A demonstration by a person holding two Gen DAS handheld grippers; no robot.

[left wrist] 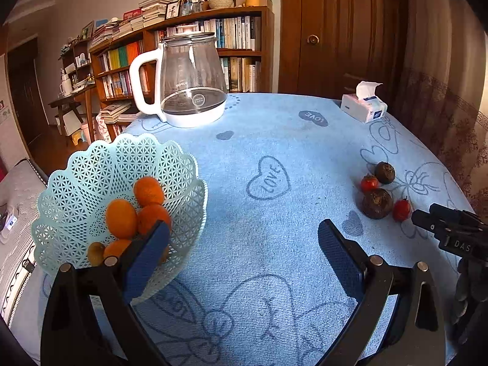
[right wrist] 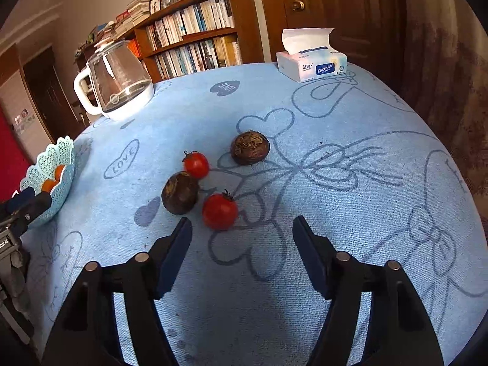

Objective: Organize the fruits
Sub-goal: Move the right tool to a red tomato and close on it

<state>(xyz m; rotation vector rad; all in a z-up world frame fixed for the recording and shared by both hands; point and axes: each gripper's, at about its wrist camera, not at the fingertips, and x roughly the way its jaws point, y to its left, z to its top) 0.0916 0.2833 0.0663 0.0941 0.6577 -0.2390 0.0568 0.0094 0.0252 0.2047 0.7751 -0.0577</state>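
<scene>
I'm holding my right tool [right wrist: 242, 233] wide apart just short of the nearest cherry tomato [right wrist: 219, 211] on the surface [right wrist: 335, 183], lining up a grab, while my left tool [left wrist: 244, 238], also apart and empty, is waiting beside the basket [left wrist: 91, 164] holding oranges [left wrist: 120, 218].

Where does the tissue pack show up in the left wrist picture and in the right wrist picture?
Left wrist: the tissue pack sits upper right, at the far table edge by the door.
Right wrist: the tissue pack sits top, right of centre, larger, at the far edge.
Shared landmark: the kettle, left of the pack in both views.
</scene>
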